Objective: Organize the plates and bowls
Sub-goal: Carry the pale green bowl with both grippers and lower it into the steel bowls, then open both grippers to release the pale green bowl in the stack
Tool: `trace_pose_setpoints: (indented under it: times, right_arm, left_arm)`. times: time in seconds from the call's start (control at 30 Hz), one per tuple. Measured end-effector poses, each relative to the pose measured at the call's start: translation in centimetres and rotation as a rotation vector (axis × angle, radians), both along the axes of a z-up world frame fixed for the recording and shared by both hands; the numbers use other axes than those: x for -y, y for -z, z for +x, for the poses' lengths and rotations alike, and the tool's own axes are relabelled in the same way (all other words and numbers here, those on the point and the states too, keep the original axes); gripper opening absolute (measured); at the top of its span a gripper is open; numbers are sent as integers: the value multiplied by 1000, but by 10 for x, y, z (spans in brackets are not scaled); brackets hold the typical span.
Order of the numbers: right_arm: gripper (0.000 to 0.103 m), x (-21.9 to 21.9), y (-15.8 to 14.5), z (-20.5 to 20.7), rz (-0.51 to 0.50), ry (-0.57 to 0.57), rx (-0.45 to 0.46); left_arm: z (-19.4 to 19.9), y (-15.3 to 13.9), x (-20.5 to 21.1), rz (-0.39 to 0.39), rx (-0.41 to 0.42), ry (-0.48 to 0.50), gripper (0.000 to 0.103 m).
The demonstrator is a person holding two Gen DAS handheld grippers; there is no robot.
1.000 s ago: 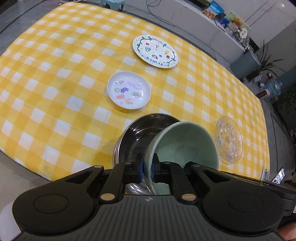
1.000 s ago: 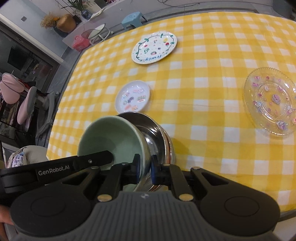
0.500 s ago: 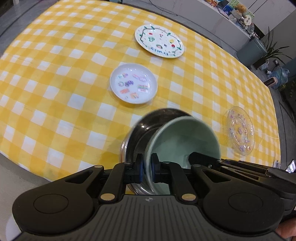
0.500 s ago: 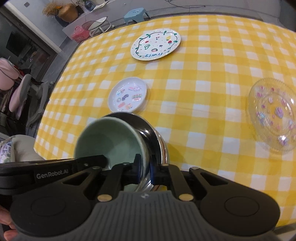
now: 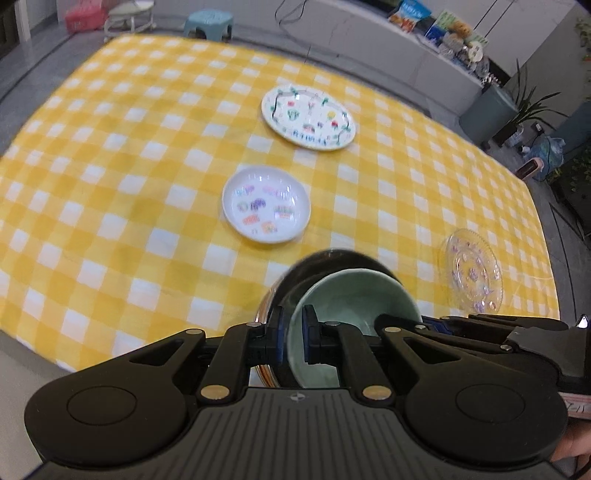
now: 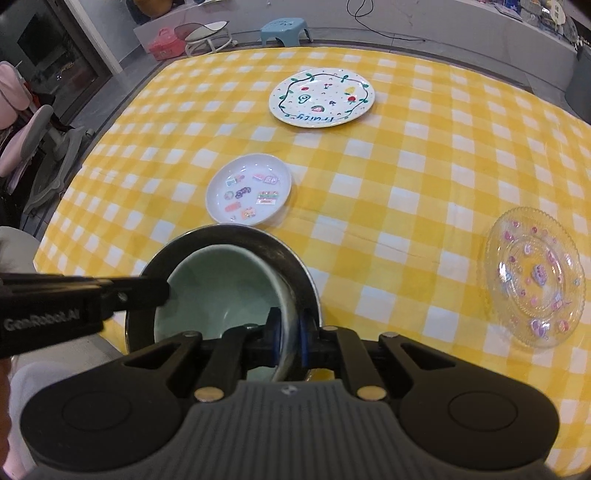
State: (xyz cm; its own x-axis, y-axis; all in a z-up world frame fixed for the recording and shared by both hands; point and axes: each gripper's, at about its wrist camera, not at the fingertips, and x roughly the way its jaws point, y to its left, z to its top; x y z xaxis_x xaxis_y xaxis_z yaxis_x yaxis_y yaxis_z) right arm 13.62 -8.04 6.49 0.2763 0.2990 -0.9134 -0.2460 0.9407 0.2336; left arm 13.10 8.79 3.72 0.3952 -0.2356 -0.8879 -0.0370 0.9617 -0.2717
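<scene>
A pale green bowl (image 5: 354,299) sits inside a larger steel bowl (image 5: 306,269) near the front edge of the yellow checked table. My left gripper (image 5: 294,334) is shut on the green bowl's left rim. My right gripper (image 6: 290,332) is shut on its right rim (image 6: 284,306), close against the steel bowl's wall (image 6: 306,280). Each gripper's black arm shows in the other's view. Farther back lie a small white sticker-patterned plate (image 6: 249,194), a large white fruit-patterned plate (image 6: 321,98) and a clear glass plate (image 6: 535,277) off to the right.
The table's front edge (image 5: 44,354) runs just left of the bowls. Beyond the far edge stand a blue stool (image 6: 282,31), a pink box (image 6: 164,44) and a grey chair (image 6: 44,147) on the left. A hand (image 5: 572,446) shows at the lower right.
The green bowl has gone from tilted over the steel bowl's side to nested lower and more level inside it. Both grippers rolled with it and kept their hold on its rim.
</scene>
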Motion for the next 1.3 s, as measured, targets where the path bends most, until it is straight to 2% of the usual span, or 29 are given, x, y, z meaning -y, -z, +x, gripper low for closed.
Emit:
trace_pose_setpoints:
  times: [0.13,0.2,0.33,0.4,0.5,0.57,0.63,0.73,0.77,0.8,0.83,0.93,1.1,1.23,1.3]
  right_arm:
    - [10,5,-3,1,32,6,-17]
    - [11,7,-6,0,36,1,-4]
    - [11,12,-14,-1,53,-1,14]
    - [12,16,-18,-3,72,10,20]
    - [21,27,-24,-4,105,45,44]
    - [19,33,-27,-5,119,62,56]
    - [9,37,-28,-6,141,67,58]
    - [6,37,-24,-8,146,63,49]
    - [5,36,-22,-9,143,60,44]
    - [3,35,-20,-10,143,60,39]
    - [0,34,-18,-11,138,62,41]
    - [0,33,-15,-12,129,61,52]
    - [0,30,-11,-13,144,55,41]
    - [0,29,-12,-15,139,51,52]
    - [0,34,-15,-17,174,62,60]
  left_arm:
    - [-1,-7,-5,2,50,-12,10]
    - [-2,-9,-6,14,69,-10,15]
    - [-3,-5,-10,14,66,-8,19]
    - [-4,-1,-12,3,58,-13,25]
    - [-5,5,-15,-11,50,-26,31]
    - [-5,8,-16,-16,41,-32,31]
    - [-6,11,-17,-26,34,-35,32]
    - [-7,13,-16,-25,27,-32,31]
    - [-7,14,-15,-23,22,-27,27]
    - [-7,16,-15,-32,18,-26,16]
    - [-7,17,-15,-38,10,-24,14]
    - [-7,19,-14,-23,6,-18,10]
    - [-7,19,-13,-15,3,-18,8]
    - [-7,18,-12,-10,4,-21,10]
    - [-9,14,-13,2,27,-28,12]
